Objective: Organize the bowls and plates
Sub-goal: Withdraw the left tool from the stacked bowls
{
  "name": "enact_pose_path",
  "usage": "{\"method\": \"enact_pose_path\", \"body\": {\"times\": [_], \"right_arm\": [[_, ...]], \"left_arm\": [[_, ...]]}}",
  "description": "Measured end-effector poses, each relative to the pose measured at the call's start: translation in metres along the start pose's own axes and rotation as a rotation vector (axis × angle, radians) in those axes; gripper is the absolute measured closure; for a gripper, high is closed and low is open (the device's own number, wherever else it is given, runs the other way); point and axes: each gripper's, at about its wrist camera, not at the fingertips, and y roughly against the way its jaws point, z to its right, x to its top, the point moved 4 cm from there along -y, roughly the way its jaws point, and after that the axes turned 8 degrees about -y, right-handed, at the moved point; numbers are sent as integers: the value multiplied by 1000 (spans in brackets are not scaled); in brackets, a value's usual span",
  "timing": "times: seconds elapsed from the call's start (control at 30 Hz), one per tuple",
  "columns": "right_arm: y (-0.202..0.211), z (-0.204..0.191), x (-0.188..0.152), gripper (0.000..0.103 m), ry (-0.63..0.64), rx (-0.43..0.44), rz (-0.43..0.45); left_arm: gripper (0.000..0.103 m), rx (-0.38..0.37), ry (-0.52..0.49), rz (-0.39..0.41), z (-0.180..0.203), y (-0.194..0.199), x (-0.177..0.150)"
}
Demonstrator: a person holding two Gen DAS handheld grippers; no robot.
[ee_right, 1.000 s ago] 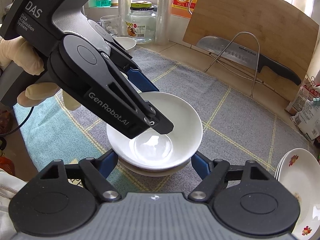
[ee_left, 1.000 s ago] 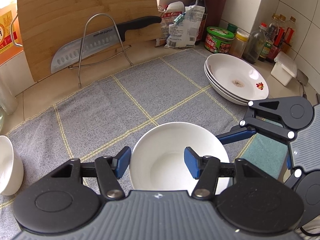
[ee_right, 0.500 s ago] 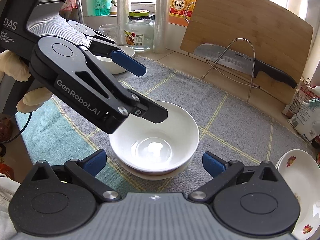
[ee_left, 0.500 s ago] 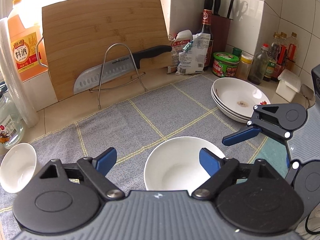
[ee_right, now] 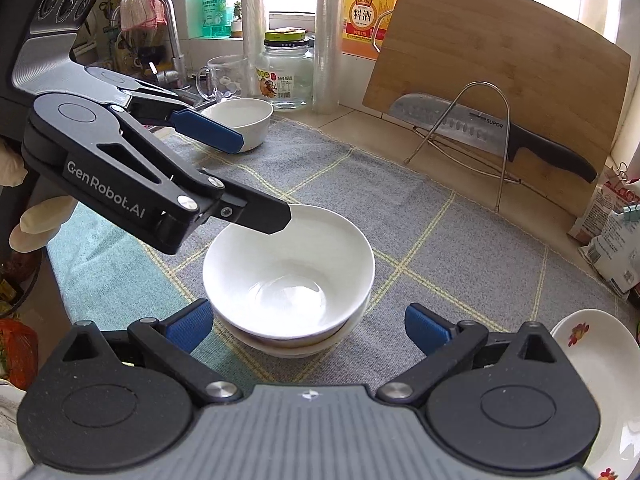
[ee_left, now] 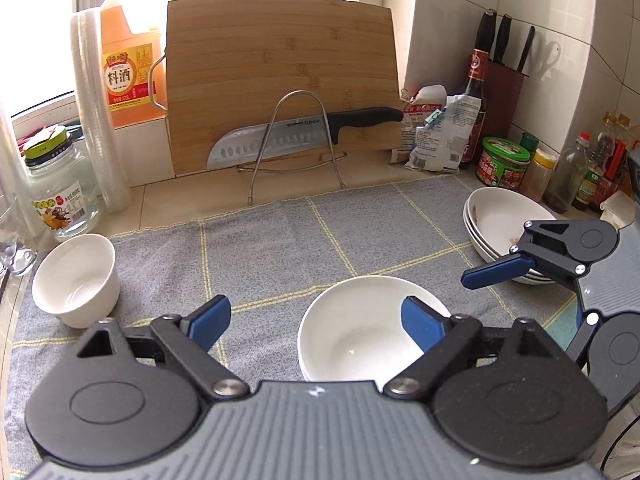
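Right wrist only: stacked bowls (ee_right: 292, 336).

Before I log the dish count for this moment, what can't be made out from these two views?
- Stacked bowls: right wrist view shows two rims; any more are hidden below.
- Same stack, left wrist view: near side covered by the left gripper body.
- Plate stack: partly behind the right gripper; cut off by the edge in the right view.
- Small bowl: base unseen.

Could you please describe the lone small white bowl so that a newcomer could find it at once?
Start at the grey checked cloth covering the counter and follow it to the end nearest the glass jar. The small white bowl sits there alone, deep and straight-sided, unlike the wider stacked bowls mid-cloth.
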Motion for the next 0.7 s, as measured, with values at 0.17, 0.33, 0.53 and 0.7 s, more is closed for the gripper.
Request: {"method": "enact_pose_path", "body": {"times": [0.17, 0.33, 0.53, 0.7], "right_arm": [[2, 6, 10, 0, 62, 63, 11], [1, -2, 28, 0, 99, 75, 41], [-15, -19, 58, 0, 55, 29, 51], [-40, -42, 84, 0, -23, -17, 43]], "left_arm": [[10, 138, 112, -12, -18, 15, -15], [8, 228, 150, -7, -48, 21, -32], [8, 273, 135, -12, -101, 9, -45], [8, 301, 53, 1, -142, -5, -53]]}}
